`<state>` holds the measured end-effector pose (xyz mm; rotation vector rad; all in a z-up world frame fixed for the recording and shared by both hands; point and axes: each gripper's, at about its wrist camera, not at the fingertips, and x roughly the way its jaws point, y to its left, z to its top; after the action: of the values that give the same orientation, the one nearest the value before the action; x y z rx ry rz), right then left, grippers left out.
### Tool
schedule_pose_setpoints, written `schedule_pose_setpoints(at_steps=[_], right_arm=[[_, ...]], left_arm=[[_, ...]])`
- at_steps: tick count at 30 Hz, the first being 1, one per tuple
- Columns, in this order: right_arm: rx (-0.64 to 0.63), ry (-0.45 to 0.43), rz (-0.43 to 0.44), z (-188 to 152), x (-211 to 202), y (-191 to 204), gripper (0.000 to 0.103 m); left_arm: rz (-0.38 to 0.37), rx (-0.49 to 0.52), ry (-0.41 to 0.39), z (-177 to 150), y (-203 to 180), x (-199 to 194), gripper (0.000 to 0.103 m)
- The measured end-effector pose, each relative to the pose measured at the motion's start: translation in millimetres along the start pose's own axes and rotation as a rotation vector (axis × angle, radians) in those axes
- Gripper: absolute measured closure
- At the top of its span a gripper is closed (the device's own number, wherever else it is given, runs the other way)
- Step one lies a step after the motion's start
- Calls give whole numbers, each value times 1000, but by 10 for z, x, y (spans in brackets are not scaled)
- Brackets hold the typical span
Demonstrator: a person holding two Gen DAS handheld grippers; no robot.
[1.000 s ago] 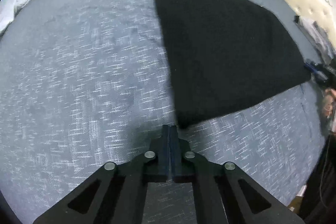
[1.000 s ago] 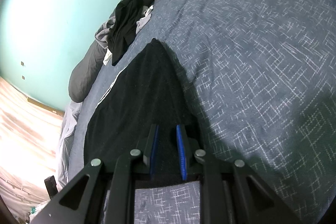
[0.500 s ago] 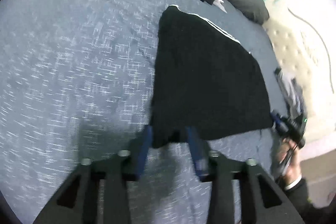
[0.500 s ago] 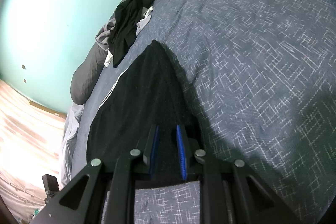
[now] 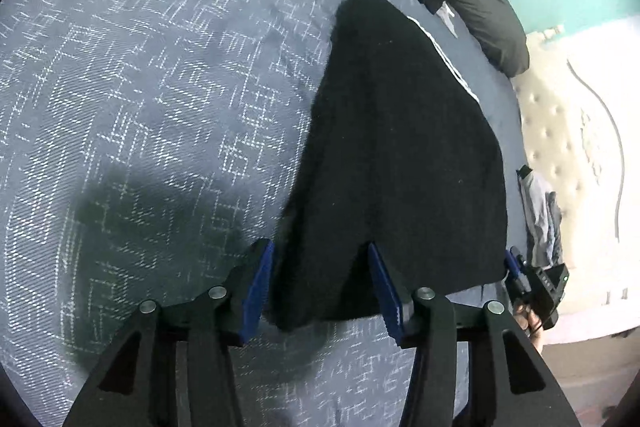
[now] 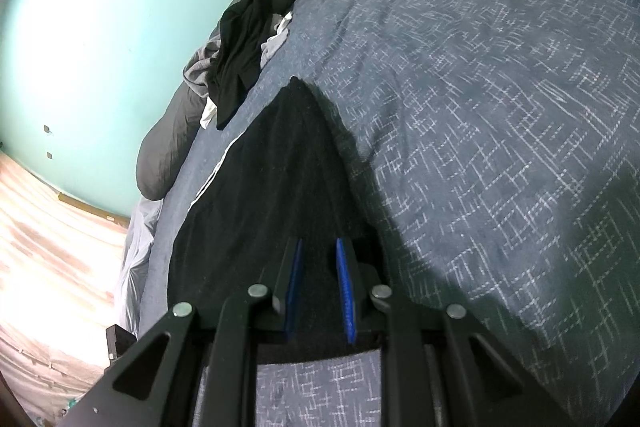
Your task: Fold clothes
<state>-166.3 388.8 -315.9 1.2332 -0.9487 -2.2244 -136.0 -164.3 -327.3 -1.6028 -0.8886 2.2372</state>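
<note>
Left gripper point(image 5: 320, 291), pressed together a second ago, is opening astride the black garment's point(image 5: 400, 147) near-left corner; right gripper point(image 6: 318, 287) unchanged, fingers narrowly parted over cloth, contact unclear. Next fold imminent.

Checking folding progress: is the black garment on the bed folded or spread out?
Folded, it seems. The black garment lies flat on the bedspread as a compact straight-edged panel, no sleeves or legs showing. Number of folds: cannot tell.

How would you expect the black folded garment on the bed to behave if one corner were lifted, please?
The black folded garment with a white stripe would probably drape limply, since it lies flat and follows the blue patterned bedspread. Its fuzzy surface suggests it will not slip easily. Being folded in layers, it may well fall open when raised by one corner.
</note>
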Motion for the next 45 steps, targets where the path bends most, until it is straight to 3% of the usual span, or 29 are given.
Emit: schedule_pose_setpoints(at_steps=[2, 6, 9, 17, 25, 35, 42, 45], right_arm=[[-1, 0, -1, 6, 3, 2, 86], [3, -3, 1, 8, -9, -7, 86], [9, -5, 3, 9, -20, -17, 86], [34, -8, 15, 16, -51, -58, 86], [64, -19, 29, 38, -94, -100, 86], [89, -28, 53, 63, -164, -150, 84], [104, -38, 75, 125, -244, -212, 82], [108, -44, 81, 159, -294, -253, 82]], left_arm=[[1, -3, -6, 1, -19, 14, 54], [32, 19, -19, 17, -111, 49, 77], [31, 24, -33, 37, -155, 28, 85], [34, 65, -72, 59, -383, -137, 89], [7, 130, -100, 134, -894, -218, 91], [-38, 284, -97, 277, -2017, -64, 91], [-109, 407, -77, 268, -3058, 308, 91], [-149, 466, -47, 102, -3455, 579, 91]])
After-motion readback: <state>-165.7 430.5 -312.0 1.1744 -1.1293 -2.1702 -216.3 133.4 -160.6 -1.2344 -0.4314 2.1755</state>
